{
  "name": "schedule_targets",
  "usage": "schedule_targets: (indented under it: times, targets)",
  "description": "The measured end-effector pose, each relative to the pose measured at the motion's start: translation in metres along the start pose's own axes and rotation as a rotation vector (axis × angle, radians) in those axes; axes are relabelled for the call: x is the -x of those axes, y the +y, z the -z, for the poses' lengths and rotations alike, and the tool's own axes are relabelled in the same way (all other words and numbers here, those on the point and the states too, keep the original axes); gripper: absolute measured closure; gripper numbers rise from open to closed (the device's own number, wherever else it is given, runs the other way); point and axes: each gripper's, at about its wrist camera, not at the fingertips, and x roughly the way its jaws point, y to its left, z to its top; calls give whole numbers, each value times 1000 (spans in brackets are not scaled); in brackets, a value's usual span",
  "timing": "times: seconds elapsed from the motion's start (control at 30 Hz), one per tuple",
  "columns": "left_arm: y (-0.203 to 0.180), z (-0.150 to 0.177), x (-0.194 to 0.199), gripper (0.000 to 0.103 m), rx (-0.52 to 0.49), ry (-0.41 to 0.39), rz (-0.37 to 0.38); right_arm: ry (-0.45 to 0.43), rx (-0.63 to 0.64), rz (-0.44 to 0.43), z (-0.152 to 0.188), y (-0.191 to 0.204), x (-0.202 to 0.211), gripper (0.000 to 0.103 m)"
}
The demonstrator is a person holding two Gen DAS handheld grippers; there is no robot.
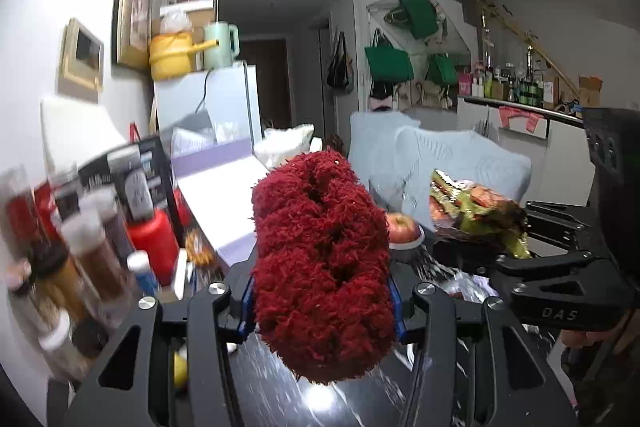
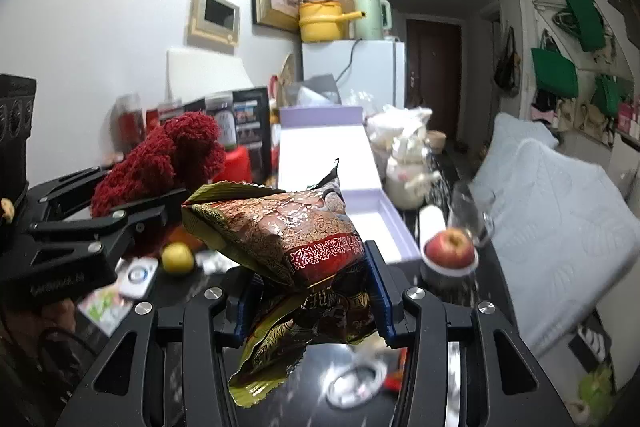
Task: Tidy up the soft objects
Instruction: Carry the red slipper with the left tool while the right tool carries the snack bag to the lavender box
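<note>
My left gripper point(image 1: 322, 291) is shut on a fluffy dark red plush point(image 1: 320, 259) and holds it up above the dark table; the plush also shows at left in the right wrist view point(image 2: 160, 163). My right gripper point(image 2: 312, 287) is shut on a crinkled red, brown and green snack bag point(image 2: 288, 243), also held above the table. That bag shows at right in the left wrist view point(image 1: 476, 211). An open lilac-and-white box point(image 2: 328, 163) lies on the table straight ahead, its inside bare.
A red apple point(image 2: 450, 249) sits on a small bowl beside a glass point(image 2: 472, 211). A yellow fruit point(image 2: 177, 257) and small packets lie on the table. Spice jars point(image 1: 80, 251) crowd the left edge. Light blue cushions point(image 2: 560, 203) lie right. A white fridge point(image 2: 354, 75) stands behind.
</note>
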Motion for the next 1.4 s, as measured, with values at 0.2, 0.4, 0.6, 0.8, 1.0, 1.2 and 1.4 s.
schedule_targets:
  times: [0.2, 0.4, 0.6, 0.8, 1.0, 1.2, 1.4]
  targets:
    - [17, -34, -25, 54, 2, -57, -3, -44, -6, -16, -42, -12, -25, 57]
    - [36, -64, -63, 54, 10, -86, -32, -60, -9, -14, -73, -25, -57, 57]
    - [45, -71, -115, 54, 18, -62, -54, -48, -35, -25, -91, -42, -105, 57]
    - [62, -69, -169, 54, 73, -17, -42, -22, -54, -28, -101, -65, -155, 57]
    - [78, -61, -215, 54, 81, 40, -82, 16, -75, -12, -99, -80, -197, 57]
    - [89, -54, -245, 54, 71, 94, -133, 86, -92, -13, -88, -94, -238, 57]
    - [95, -37, -274, 54, 66, 166, -174, 159, -109, 4, -75, -104, -267, 57]
